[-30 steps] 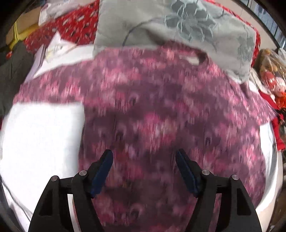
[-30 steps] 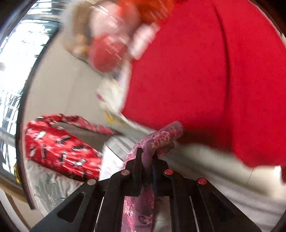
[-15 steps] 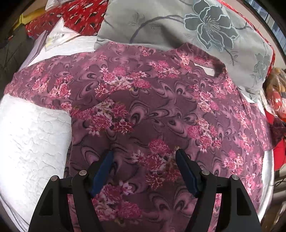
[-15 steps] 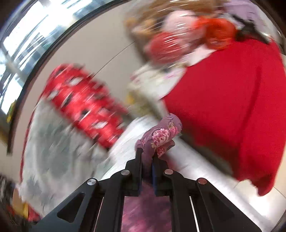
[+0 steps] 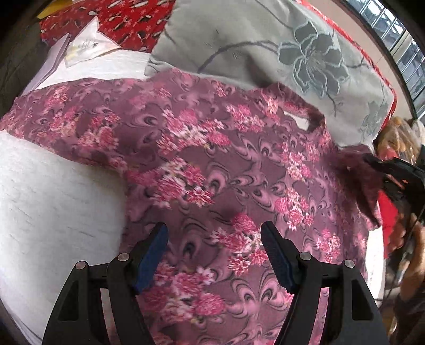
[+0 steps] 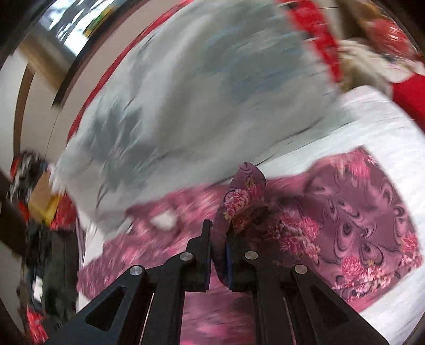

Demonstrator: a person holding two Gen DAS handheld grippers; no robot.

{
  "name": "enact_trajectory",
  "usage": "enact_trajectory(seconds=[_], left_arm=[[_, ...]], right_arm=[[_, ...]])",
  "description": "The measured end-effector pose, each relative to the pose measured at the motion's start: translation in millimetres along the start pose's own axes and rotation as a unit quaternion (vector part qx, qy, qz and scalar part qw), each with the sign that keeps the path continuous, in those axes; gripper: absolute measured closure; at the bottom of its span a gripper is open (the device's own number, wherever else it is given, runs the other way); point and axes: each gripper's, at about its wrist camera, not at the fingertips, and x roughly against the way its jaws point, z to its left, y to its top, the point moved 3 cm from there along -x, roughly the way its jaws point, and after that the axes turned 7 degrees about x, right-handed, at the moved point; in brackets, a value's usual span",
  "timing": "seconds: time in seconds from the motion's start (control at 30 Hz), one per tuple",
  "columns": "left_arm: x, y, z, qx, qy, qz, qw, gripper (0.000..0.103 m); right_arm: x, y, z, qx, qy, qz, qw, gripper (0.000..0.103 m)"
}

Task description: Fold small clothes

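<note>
A purple shirt with pink flowers [image 5: 212,164] lies spread on a white quilted bed [image 5: 53,201], collar towards a grey pillow. My left gripper [image 5: 213,238] is open and empty, hovering over the shirt's lower middle. My right gripper [image 6: 218,233] is shut on a fold of the shirt's sleeve [image 6: 244,191] and holds it lifted above the rest of the shirt [image 6: 358,217]. The right gripper also shows at the right edge of the left wrist view [image 5: 372,159], with sleeve cloth in it.
A grey pillow with a flower print [image 5: 265,47] lies behind the collar, over a red patterned cover [image 5: 127,24]. Papers [image 5: 85,47] lie at the back left. Stuffed toys [image 5: 393,138] and red cloth stand at the right. Dark clutter [image 6: 47,252] lies left of the bed.
My right gripper has swung with the sleeve from facing the red cloth and toys to facing over the shirt and pillow. My left gripper has stayed open above the shirt.
</note>
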Motion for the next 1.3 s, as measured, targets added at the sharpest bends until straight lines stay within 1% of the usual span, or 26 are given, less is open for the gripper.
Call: enact_trajectory(seconds=[0.03, 0.17, 0.27, 0.3, 0.4, 0.43, 0.5, 0.57, 0.6, 0.63, 0.7, 0.73, 0.8, 0.9, 0.93, 1.03, 1.07, 1.13, 1.17, 1.2, 1.23, 1.27, 1.3], left_arm=[[3.7, 1.6, 4.0, 0.000, 0.000, -0.003, 1.0000, 0.032], [20.5, 5.9, 21.9, 0.004, -0.001, -0.019, 0.9998, 0.032], [33.5, 4.8, 35.7, 0.010, -0.008, -0.026, 0.9996, 0.032], [36.0, 4.2, 39.0, 0.013, -0.010, -0.026, 0.9995, 0.032], [41.5, 3.0, 49.7, 0.021, -0.015, -0.020, 0.9995, 0.032], [42.2, 1.4, 51.7, 0.022, -0.017, -0.015, 0.9995, 0.032], [41.9, -1.8, 52.7, 0.021, -0.020, -0.003, 0.9996, 0.032], [40.7, -5.8, 48.4, 0.015, -0.022, 0.011, 0.9996, 0.032], [39.6, -8.2, 42.4, 0.010, -0.020, 0.017, 0.9996, 0.032], [37.5, -8.6, 35.2, 0.006, -0.023, 0.021, 0.9995, 0.032], [29.2, -6.3, 16.9, 0.003, -0.030, 0.030, 0.9991, 0.032], [23.8, -4.7, 8.7, 0.004, -0.032, 0.034, 0.9989, 0.032], [8.0, 1.5, -12.1, 0.012, -0.038, 0.046, 0.9981, 0.032], [-20.0, 16.4, -44.7, 0.032, -0.041, 0.059, 0.9969, 0.032], [-30.0, 22.0, -54.6, 0.039, -0.038, 0.060, 0.9967, 0.032], [-59.3, 38.8, -76.4, 0.056, -0.023, 0.064, 0.9962, 0.032], [-68.2, 41.8, -81.0, 0.061, -0.018, 0.068, 0.9957, 0.032], [-86.6, 49.1, -86.5, 0.074, -0.006, 0.075, 0.9944, 0.032], [-92.1, 53.1, -88.6, 0.080, 0.002, 0.065, 0.9947, 0.040], [-94.4, 56.6, -91.3, 0.083, 0.000, 0.051, 0.9953, 0.054], [-97.0, 60.3, -94.9, 0.082, -0.016, 0.051, 0.9952, 0.093], [-99.7, 63.9, -95.5, 0.085, -0.024, 0.060, 0.9943, 0.094], [-98.4, 65.6, -94.6, 0.091, -0.022, 0.055, 0.9941, 0.095]], right_arm=[[-5.2, -3.5, 10.7, 0.008, 0.001, 0.006, 1.000, 0.095], [-37.7, -31.2, 78.2, 0.056, 0.020, 0.044, 0.997, 0.094], [-56.8, -54.8, 121.2, 0.078, 0.036, 0.070, 0.994, 0.087], [-62.0, -62.3, 131.0, 0.079, 0.046, 0.081, 0.993, 0.085], [-76.0, -99.3, 161.0, 0.075, 0.076, 0.132, 0.985, 0.085], [-77.9, -108.7, 165.6, 0.076, 0.082, 0.147, 0.983, 0.085], [-68.9, -127.9, 168.6, 0.076, 0.094, 0.164, 0.979, 0.085], [-50.0, -135.0, 158.6, 0.063, 0.103, 0.143, 0.982, 0.085], [-36.2, -136.7, 144.7, 0.048, 0.095, 0.123, 0.987, 0.082], [-23.4, -137.6, 129.3, 0.030, 0.085, 0.104, 0.990, 0.076], [-8.9, -135.6, 103.7, 0.009, 0.054, 0.073, 0.996, 0.071], [2.9, -133.6, 80.6, 0.001, 0.031, 0.056, 0.998, 0.071], [14.1, -131.7, 45.7, -0.016, 0.010, 0.042, 0.999, 0.070], [18.2, -133.5, 4.0, -0.037, -0.003, 0.037, 0.999, 0.070], [17.3, -137.3, -15.1, -0.053, 0.003, 0.037, 0.998, 0.074], [17.6, -144.6, -39.7, -0.096, 0.075, 0.020, 0.992, 0.074], [19.0, -145.8, -45.4, -0.102, 0.088, 0.016, 0.991, 0.074], [16.6, -145.6, -45.0, -0.096, 0.101, 0.014, 0.990, 0.074], [16.0, -145.2, -44.5, -0.094, 0.105, 0.014, 0.990, 0.073], [16.4, -145.8, -45.4, -0.094, 0.110, 0.015, 0.989, 0.073], [17.1, -145.9, -47.8, -0.099, 0.120, 0.016, 0.988, 0.073], [18.3, -145.5, -50.3, -0.105, 0.127, 0.019, 0.986, 0.073], [20.7, -144.8, -53.6, -0.114, 0.134, 0.023, 0.984, 0.074]])
